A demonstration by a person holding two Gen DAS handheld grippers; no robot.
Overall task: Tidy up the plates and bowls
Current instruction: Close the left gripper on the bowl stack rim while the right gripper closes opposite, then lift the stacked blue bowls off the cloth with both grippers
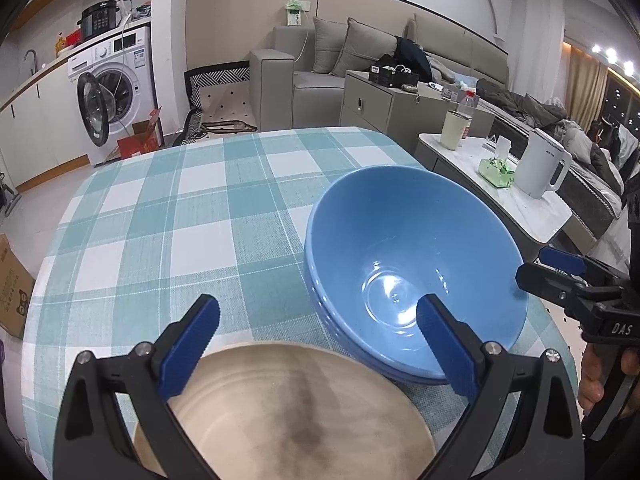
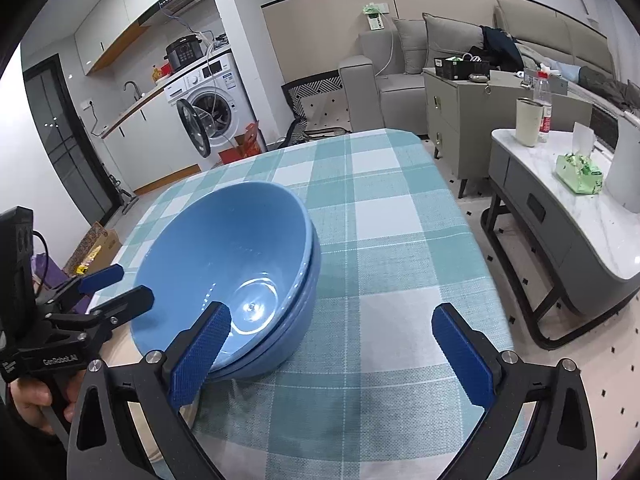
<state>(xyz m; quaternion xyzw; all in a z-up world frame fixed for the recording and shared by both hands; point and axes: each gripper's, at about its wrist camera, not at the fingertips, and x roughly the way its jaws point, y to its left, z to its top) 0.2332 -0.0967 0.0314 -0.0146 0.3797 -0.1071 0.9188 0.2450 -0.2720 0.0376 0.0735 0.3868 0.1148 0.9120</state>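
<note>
Beige plate (image 1: 280, 412) under left gripper (image 1: 318, 344), fingers apart, holding nothing. Stacked blue bowls (image 1: 412, 268) just beside the plate on checked tablecloth (image 1: 160, 220). Right gripper (image 2: 330, 350) fingers apart, empty, at the bowls' side.

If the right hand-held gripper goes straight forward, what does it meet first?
Probably nothing soon: between its open fingers, the right hand-held gripper faces bare checked tablecloth. The stacked blue bowls sit left of that line.

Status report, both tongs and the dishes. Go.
Left tongs open over tan plate. Right tongs open, empty. Blue bowls stacked. Nothing blocking.
</note>
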